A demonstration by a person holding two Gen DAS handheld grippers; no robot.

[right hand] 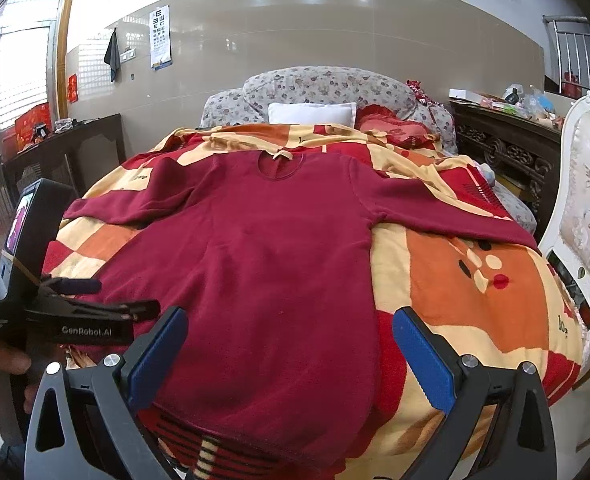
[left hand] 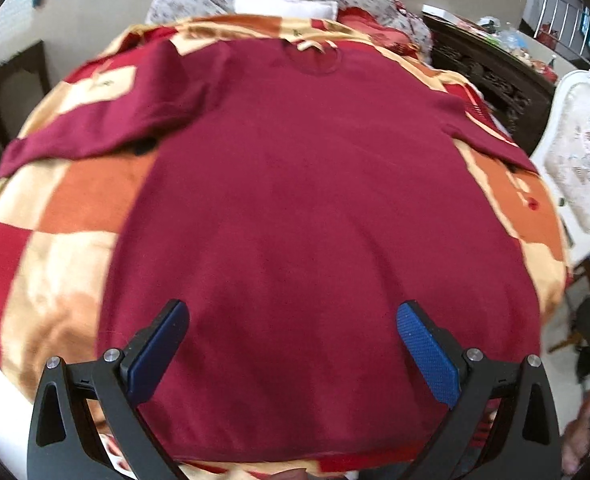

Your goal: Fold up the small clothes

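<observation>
Bed with checkered blanket [right hand: 455, 280] carries maroon sweater [right hand: 279, 248], flat, sleeves spread, collar far, hem near; long axis runs straight away from claws. Left claw [left hand: 293, 344] gapes wide, empty, above hem centre. Right claw [right hand: 289, 350] equally wide, empty, nearer sweater's right edge.

White lettering reading "GenRobot.AI" runs along the black body of the left gripper [right hand: 95, 330], seen from the right wrist camera. Smaller print on the same tool's end is too blurred to read. An eye chart [right hand: 161, 37] hangs on the tiled wall, its top symbol a large "E". Letters on the blanket [right hand: 447, 280] cannot be made out.
</observation>
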